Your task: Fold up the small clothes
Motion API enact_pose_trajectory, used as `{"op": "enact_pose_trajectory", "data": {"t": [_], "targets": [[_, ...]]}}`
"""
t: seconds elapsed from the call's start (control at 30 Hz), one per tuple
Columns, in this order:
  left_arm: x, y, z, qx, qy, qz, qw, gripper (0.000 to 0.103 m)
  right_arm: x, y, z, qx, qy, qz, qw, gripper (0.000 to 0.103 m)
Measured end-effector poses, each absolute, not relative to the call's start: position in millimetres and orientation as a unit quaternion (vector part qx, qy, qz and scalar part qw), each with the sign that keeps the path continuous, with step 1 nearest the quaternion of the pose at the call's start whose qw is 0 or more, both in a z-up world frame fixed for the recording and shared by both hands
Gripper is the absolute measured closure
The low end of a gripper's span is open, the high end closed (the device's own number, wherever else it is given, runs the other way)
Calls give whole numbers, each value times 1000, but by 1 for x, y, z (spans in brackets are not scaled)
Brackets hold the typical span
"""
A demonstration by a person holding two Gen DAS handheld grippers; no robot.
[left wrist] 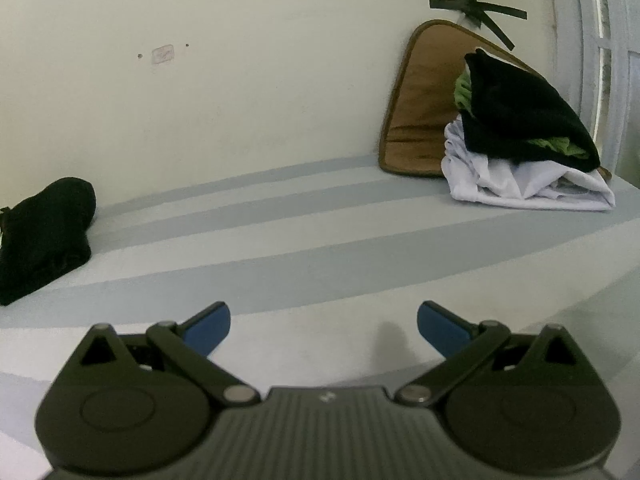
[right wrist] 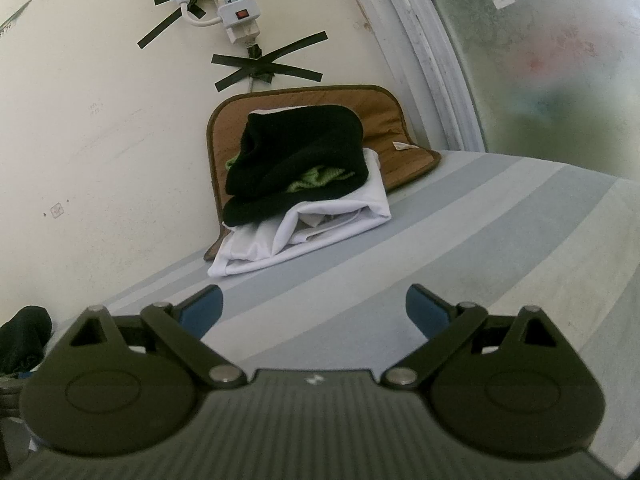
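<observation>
A stack of folded clothes sits at the far right of the striped bed: a black garment (left wrist: 524, 112) with green showing inside lies on a white garment (left wrist: 520, 184). The right wrist view shows the same black garment (right wrist: 300, 152) on the white garment (right wrist: 320, 224). Another black garment (left wrist: 44, 236) lies loose at the left, by the wall, and shows as a dark heap (right wrist: 24, 340) at the left edge of the right wrist view. My left gripper (left wrist: 324, 326) is open over bare sheet. My right gripper (right wrist: 314, 312) is open too, holding nothing.
A brown cushion (left wrist: 416, 100) leans on the wall behind the stack. The grey and white striped sheet (left wrist: 320, 240) runs between the two piles. A power strip (right wrist: 236, 4) is taped to the wall, and a frosted window (right wrist: 540, 60) stands at the right.
</observation>
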State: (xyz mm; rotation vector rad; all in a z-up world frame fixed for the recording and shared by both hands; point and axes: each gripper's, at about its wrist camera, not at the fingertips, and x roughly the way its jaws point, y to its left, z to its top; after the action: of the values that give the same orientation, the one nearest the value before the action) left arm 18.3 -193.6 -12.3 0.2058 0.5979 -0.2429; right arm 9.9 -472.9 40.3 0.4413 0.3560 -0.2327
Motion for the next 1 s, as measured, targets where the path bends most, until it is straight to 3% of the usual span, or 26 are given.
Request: {"op": "enact_pose_trajectory", "data": {"t": [1.0], "targets": [[17, -199, -16, 135, 294, -108, 940, 0, 8, -471, 40, 217, 174, -117, 953, 3]]}}
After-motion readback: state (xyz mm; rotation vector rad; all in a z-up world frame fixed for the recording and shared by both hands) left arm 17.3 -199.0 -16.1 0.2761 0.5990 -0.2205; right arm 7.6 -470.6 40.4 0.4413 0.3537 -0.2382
